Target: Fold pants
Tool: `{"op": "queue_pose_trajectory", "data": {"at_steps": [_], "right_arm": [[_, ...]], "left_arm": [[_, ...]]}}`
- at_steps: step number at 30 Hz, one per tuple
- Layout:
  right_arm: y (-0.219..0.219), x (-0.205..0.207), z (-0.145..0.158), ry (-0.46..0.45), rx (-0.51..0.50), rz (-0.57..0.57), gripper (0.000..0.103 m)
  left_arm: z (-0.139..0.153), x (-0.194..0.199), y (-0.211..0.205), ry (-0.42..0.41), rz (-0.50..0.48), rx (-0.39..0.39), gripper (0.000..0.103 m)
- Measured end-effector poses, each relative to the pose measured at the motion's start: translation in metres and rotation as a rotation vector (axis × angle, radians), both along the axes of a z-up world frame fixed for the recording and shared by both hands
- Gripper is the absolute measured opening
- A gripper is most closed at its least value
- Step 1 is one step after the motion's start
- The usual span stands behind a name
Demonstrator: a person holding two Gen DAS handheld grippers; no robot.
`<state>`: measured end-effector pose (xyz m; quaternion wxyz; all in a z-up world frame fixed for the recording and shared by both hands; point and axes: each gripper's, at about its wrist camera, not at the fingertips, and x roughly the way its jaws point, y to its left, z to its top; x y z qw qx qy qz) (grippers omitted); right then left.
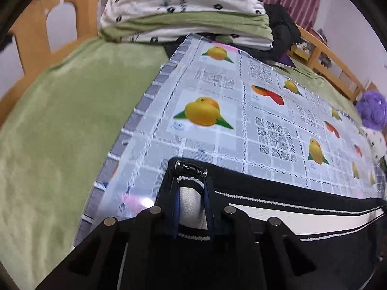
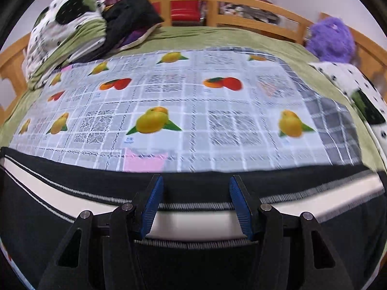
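Black pants [image 1: 290, 194] with a white side stripe lie along the near edge of a fruit-print cloth [image 1: 241, 120]. My left gripper [image 1: 191, 188] is shut on a bunched corner of the pants, near a metal zipper pull; the fabric with its white stripe is pinched between the blue pads. In the right wrist view the same pants [image 2: 72, 188] stretch across the frame. My right gripper [image 2: 195, 180] hovers over the striped edge with its blue pads [image 2: 151, 205] wide apart, and the cloth between them is not pinched.
The fruit-print cloth [image 2: 193, 111] covers a green bedspread [image 1: 60, 120]. Folded bedding [image 1: 183, 12] and a dark garment [image 2: 130, 14] pile up at the far corner. A purple plush toy [image 2: 331, 38] and a spotted pillow [image 2: 355, 84] sit at the right. A wooden bed rail [image 2: 241, 7] rings the bed.
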<state>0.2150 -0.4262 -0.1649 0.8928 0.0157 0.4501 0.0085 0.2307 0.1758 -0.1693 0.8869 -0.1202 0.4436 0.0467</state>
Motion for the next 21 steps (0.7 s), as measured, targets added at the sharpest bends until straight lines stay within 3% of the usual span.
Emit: {"op": "queue_pose_trajectory", "data": {"at_steps": [9, 11, 13, 15, 21], "right_arm": [[0.020, 0.036, -0.030, 0.160, -0.053, 0.336, 0.056], [0.022, 0.033, -0.029, 0.187, -0.049, 0.414, 0.047], [0.026, 0.029, -0.030, 0.207, -0.072, 0.468, 0.025], [0.030, 0.025, -0.029, 0.205, -0.089, 0.493, 0.010], [0.028, 0.023, -0.012, 0.104, -0.063, 0.445, 0.005]], "left_arm": [[0.008, -0.004, 0.005, -0.019, -0.025, -0.055, 0.017], [0.009, -0.005, 0.006, -0.021, -0.033, -0.058, 0.017], [0.009, -0.006, 0.005, -0.026, -0.034, -0.053, 0.017], [0.009, -0.006, 0.002, -0.029, -0.032, -0.037, 0.017], [0.020, -0.009, 0.004, -0.076, -0.014, -0.042, 0.017]]}}
